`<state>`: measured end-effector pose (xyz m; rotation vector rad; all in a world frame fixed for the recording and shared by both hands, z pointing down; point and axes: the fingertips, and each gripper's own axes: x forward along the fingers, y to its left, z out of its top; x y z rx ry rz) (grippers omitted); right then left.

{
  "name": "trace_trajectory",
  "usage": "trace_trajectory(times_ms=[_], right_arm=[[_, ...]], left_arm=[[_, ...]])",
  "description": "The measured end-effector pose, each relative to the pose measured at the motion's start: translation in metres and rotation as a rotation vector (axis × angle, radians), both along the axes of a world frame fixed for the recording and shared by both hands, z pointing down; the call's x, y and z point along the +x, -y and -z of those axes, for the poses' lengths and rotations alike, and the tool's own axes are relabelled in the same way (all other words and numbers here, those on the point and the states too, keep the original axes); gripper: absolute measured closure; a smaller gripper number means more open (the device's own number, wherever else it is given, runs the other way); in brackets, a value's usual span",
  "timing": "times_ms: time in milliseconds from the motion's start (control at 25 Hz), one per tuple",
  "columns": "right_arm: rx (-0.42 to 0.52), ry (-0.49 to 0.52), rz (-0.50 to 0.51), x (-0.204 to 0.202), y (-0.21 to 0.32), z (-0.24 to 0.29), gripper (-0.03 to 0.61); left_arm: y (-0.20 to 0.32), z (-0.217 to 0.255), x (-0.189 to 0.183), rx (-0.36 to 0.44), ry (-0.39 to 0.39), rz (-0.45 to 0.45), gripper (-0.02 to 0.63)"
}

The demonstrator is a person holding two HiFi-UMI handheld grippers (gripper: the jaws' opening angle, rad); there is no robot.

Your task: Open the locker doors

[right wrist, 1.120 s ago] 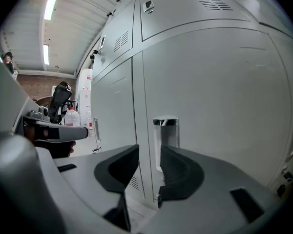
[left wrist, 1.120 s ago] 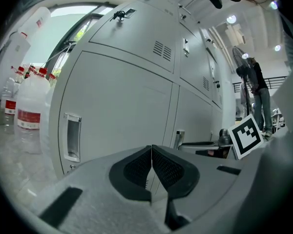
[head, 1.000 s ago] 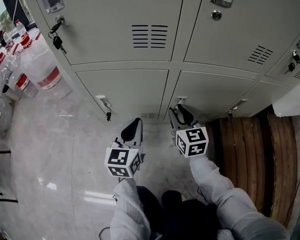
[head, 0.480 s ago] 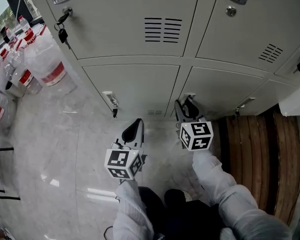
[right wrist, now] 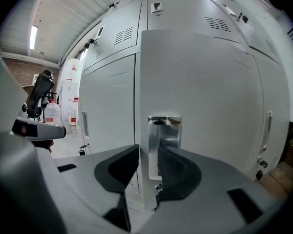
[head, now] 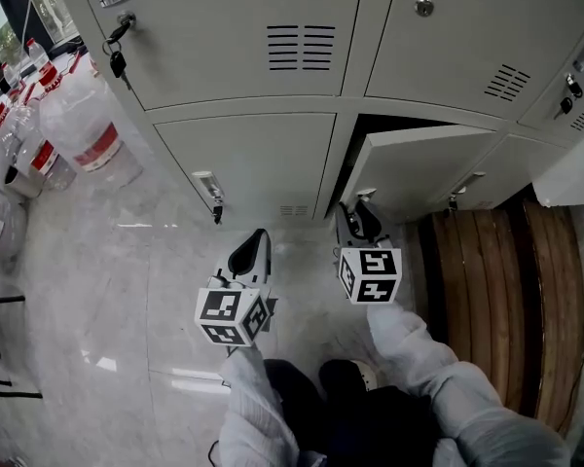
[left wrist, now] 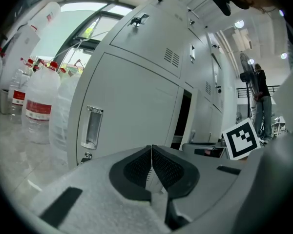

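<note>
The grey lockers (head: pixel 243 27) stand in two rows. The lower middle locker door (head: pixel 423 156) is ajar, with a dark gap along its top and left edge. My right gripper (head: pixel 355 220) is shut on that door's edge at the recessed metal handle (right wrist: pixel 163 130): one jaw sits outside the edge, the other in the recess (right wrist: pixel 149 162). The lower left door (head: pixel 248 159) is closed, its handle (head: pixel 206 188) untouched. My left gripper (head: pixel 253 251) hangs in front of it, shut and empty, its pads (left wrist: pixel 136 165) touching.
Large water bottles (head: pixel 78 129) stand on the floor at the left. Keys (head: pixel 112 61) hang from the upper left door's lock. A wooden slatted bench (head: pixel 487 290) lies at the right. A person (left wrist: pixel 261 94) stands far off.
The lower middle door has swung out from closed to ajar, with my right gripper drawing back on its edge. The left gripper has hardly moved.
</note>
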<state>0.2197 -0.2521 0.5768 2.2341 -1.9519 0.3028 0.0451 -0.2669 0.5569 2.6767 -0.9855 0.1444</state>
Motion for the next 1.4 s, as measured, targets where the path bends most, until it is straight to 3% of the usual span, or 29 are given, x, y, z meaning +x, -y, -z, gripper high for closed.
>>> trace_trajectory(times_ms=[200, 360, 560, 920, 1400], right_arm=[[-0.023, 0.002, -0.038, -0.001, -0.020, -0.001, 0.468], [-0.025, 0.000, -0.025, -0.003, -0.036, -0.001, 0.466], [-0.002, -0.006, 0.000, -0.004, -0.056, -0.001, 0.465], [0.034, -0.021, 0.134, -0.003, -0.093, -0.002, 0.466], [0.031, -0.036, 0.325, 0.004, -0.134, -0.003, 0.466]], left_arm=[[-0.010, 0.003, -0.001, 0.010, 0.004, -0.023, 0.603], [-0.024, 0.000, 0.006, 0.025, 0.040, -0.077, 0.603], [-0.040, -0.002, 0.021, 0.014, 0.025, -0.137, 0.603], [-0.060, 0.002, 0.038, -0.017, -0.040, -0.187, 0.603], [-0.109, -0.028, 0.093, -0.052, 0.020, -0.388, 0.603]])
